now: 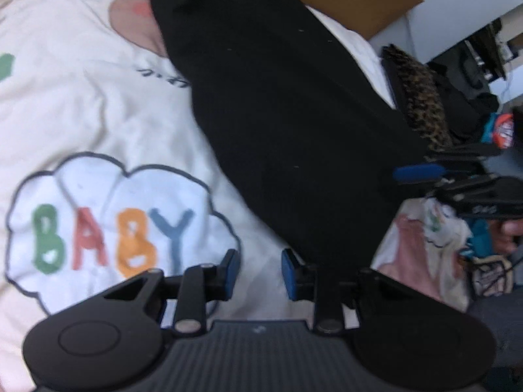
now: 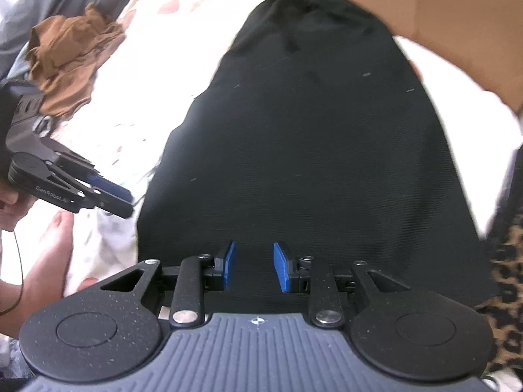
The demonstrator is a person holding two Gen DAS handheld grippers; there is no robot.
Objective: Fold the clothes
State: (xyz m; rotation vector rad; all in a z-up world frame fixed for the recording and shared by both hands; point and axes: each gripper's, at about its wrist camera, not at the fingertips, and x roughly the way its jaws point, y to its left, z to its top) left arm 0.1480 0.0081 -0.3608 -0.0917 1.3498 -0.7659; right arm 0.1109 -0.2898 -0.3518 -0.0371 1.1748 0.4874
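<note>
A black garment (image 1: 281,104) lies flat and long on a cream bedspread (image 1: 81,98) printed with a cloud that reads "BABY". My left gripper (image 1: 260,269) is open over the bedspread at the garment's near left edge, with nothing between its blue pads (image 1: 231,269). The right wrist view has the same black garment (image 2: 310,130) filling the middle. My right gripper (image 2: 254,266) is open just above the cloth's near end, pads apart. Each gripper shows in the other's view: the right gripper (image 1: 402,176) at the garment's right edge, the left gripper (image 2: 129,202) at its left edge.
A crumpled brown garment (image 2: 68,55) lies on the bed at the far left. Leopard-print cloth (image 1: 421,104) sits beside the black garment on the right. A cardboard box (image 2: 457,16) stands behind. More clothes (image 1: 434,238) are piled lower right. A person's bare foot (image 2: 55,245) rests on the bed.
</note>
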